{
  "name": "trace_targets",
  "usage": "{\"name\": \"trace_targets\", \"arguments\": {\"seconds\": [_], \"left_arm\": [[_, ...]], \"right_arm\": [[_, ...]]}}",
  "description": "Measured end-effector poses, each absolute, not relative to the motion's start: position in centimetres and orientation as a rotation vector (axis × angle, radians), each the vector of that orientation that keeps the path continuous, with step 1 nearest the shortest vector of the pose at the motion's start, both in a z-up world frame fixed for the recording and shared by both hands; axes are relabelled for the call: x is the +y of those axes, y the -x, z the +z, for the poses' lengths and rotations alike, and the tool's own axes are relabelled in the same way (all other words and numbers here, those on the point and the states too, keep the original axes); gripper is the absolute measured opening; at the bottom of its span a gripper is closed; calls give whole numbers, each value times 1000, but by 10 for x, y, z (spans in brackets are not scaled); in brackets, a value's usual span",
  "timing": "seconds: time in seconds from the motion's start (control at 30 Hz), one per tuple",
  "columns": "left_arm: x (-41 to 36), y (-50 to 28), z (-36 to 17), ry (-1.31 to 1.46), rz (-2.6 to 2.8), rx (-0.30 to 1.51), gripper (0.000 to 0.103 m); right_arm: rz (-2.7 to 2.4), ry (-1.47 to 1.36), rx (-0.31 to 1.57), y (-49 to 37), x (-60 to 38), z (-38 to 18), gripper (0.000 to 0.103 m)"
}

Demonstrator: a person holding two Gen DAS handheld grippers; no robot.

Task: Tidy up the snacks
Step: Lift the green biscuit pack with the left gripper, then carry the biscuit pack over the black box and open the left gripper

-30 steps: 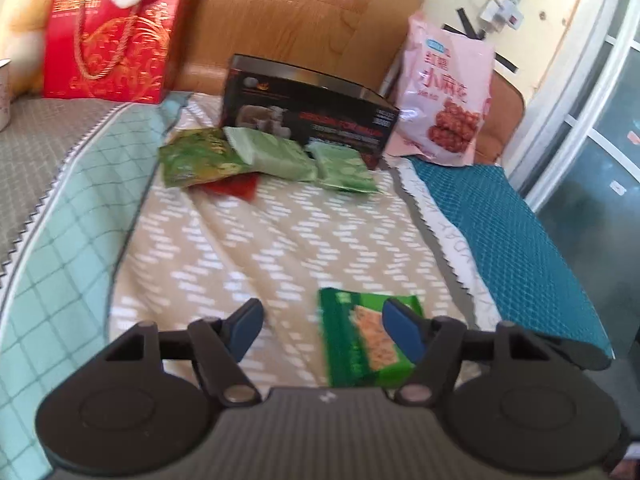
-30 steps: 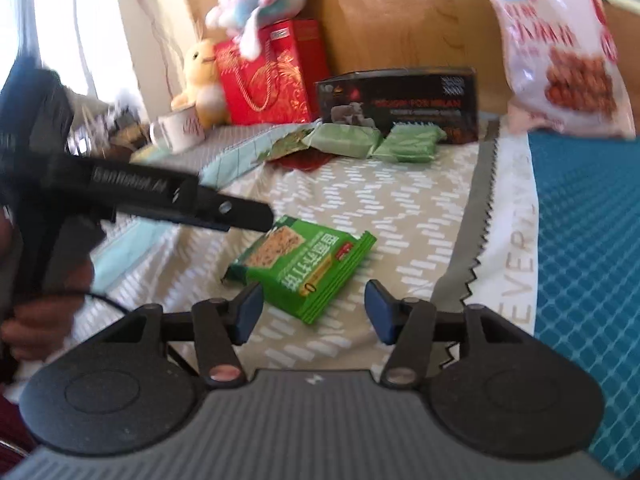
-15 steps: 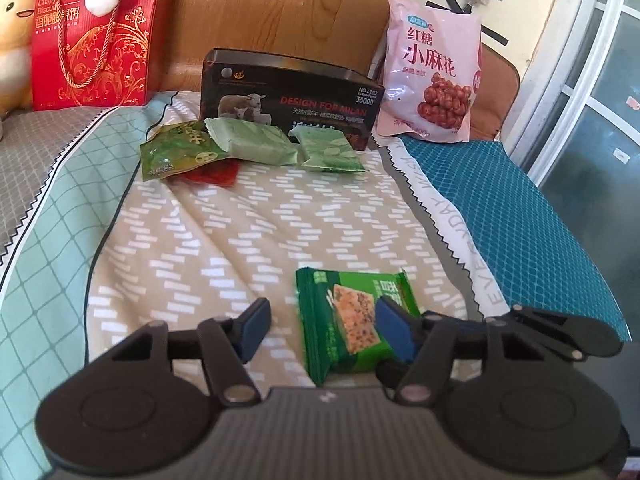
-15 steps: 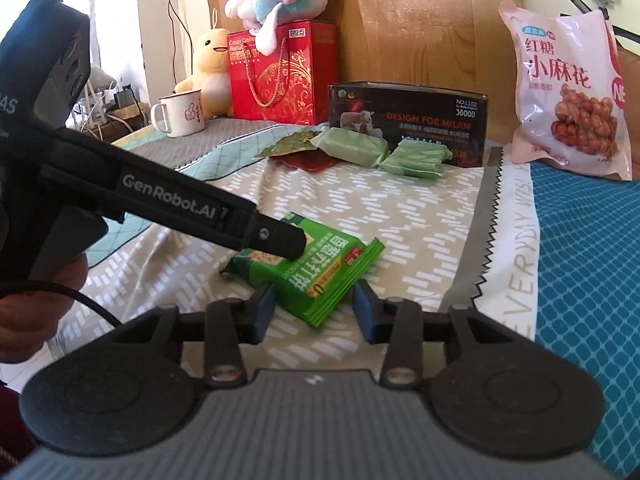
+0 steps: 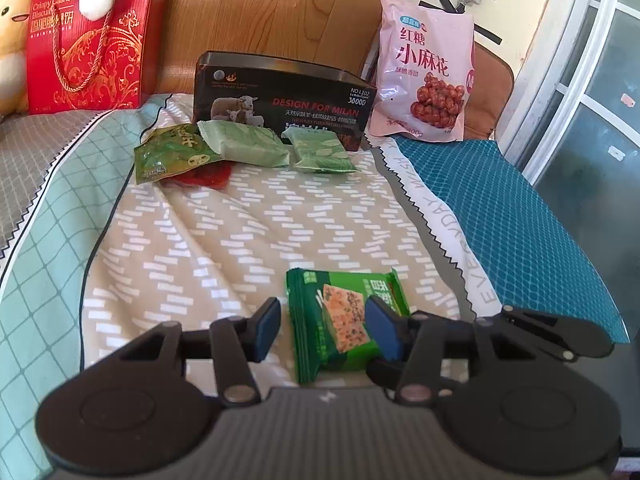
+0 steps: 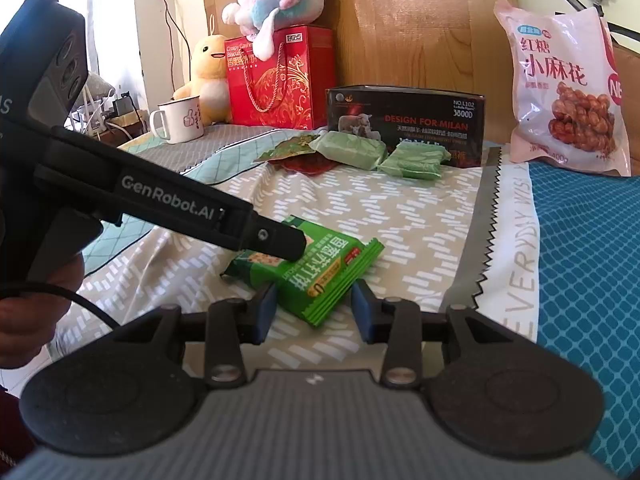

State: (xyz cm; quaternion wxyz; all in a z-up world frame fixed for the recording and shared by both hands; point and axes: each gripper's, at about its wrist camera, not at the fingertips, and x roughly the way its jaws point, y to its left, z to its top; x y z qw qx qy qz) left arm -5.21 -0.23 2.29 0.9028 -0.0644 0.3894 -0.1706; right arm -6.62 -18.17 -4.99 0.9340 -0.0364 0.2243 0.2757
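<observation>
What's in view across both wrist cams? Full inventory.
green cracker pack: 1, green, near end of cloth, between both grippers' fingers
pale green packets: 2, light green, in front of black box
dark green pouch: 1, green, lying on red packet
red packet: 1, red, mostly covered
black box: 1, black, back centre
pink snack bag: 1, pink, leaning at back right
red gift bag: 1, red, back left
plush toys: 2, yellow beside the bag, pink-blue on top of it
mug: 1, white, far left
cloth: 1, beige, white dashes
left hand-held gripper: black, jaws just closing, not yet clamped
right hand-held gripper: same
hand: 1, holding left gripper
</observation>
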Motion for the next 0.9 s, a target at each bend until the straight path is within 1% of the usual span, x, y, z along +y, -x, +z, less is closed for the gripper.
{"name": "trace_targets", "arguments": {"seconds": [0.3,0.37,0.4,0.43,0.47,0.5,0.53,0.57,0.77,0.9], "left_arm": [[2,57,22,129,-352,789,49],[3,57,21,135,-364,791,47],[4,57,21,144,-373,793,43],[5,57,21,156,-388,795,38],[5,56,20,176,-409,805,37],[5,54,20,193,-426,817,35],[5,53,20,197,-428,816,35],[3,52,22,189,-429,810,35],[11,26,50,225,-452,730,35],[11,-15,78,211,-439,635,35]], "right_arm": [[560,62,448,67,-183,-51,45],[559,66,447,67,-182,-51,45],[558,73,446,67,-181,-51,44],[558,81,445,67,-180,-51,43],[559,88,442,68,-179,-50,41],[564,93,441,67,-178,-48,37],[576,92,445,66,-178,-46,30],[576,87,445,63,-177,-43,30],[566,115,332,42,-174,-17,30],[566,94,257,-4,-170,8,30]]}}
